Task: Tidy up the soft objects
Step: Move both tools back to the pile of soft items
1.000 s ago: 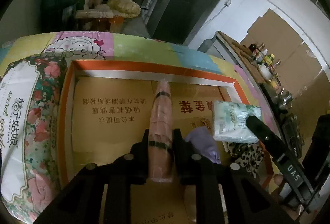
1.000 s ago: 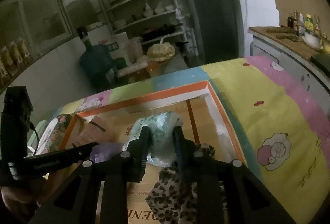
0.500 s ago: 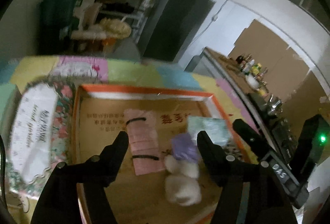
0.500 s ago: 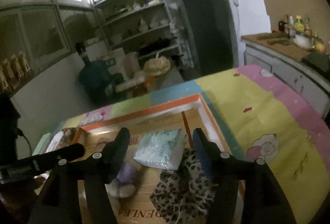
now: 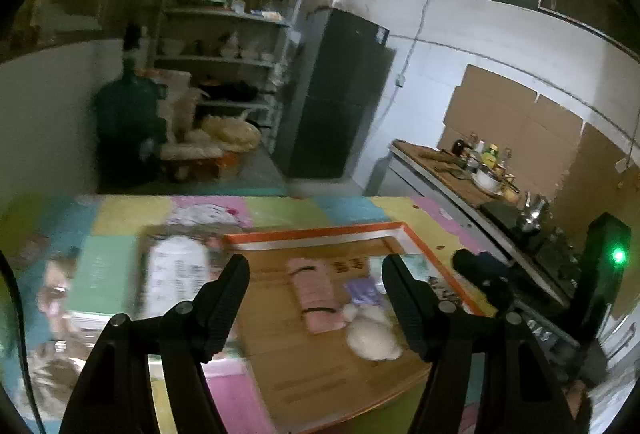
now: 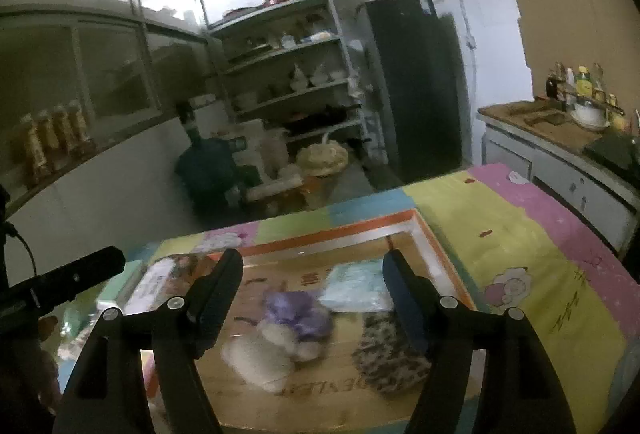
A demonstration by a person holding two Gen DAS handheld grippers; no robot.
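- Hovering above the box (image 5: pixel 434 258): left gripper (image 5: pixel 316 288), jaws held wide apart, nothing between the pads.
- Right gripper (image 6: pixel 312 286) also held over the box (image 6: pixel 440 254); jaws are opening, nothing clamped, contents seen through the gap only.
- Box: shallow cardboard, orange rim, laid on a colourful patchwork mat (image 6: pixel 532 234).
- Left wrist view, contents: pink rolled cloth (image 5: pixel 316 294) with two dark bands at centre; purple soft item (image 5: pixel 360 290) just beside it at 3 o'clock; white plush (image 5: pixel 374 334) at 5 o'clock of the roll, touching or nearly touching the purple item (blur, cannot be settled).
- Right wrist view, contents: purple soft item (image 6: pixel 298 314) at centre, white plush (image 6: pixel 260 358) at its 7 o'clock, pale green tissue pack (image 6: pixel 356 284) at its 1 o'clock near the far wall, leopard-print cloth (image 6: pixel 388 354) at its 4 o'clock by the right wall.
- Floral tissue pack (image 5: pixel 176 274) is seen outside the box, against its left wall, at 9 o'clock of the pink roll.
- Right gripper body with a green light is visible at 3 o'clock in the left wrist view; left gripper finger is visible at 9 o'clock in the right wrist view.
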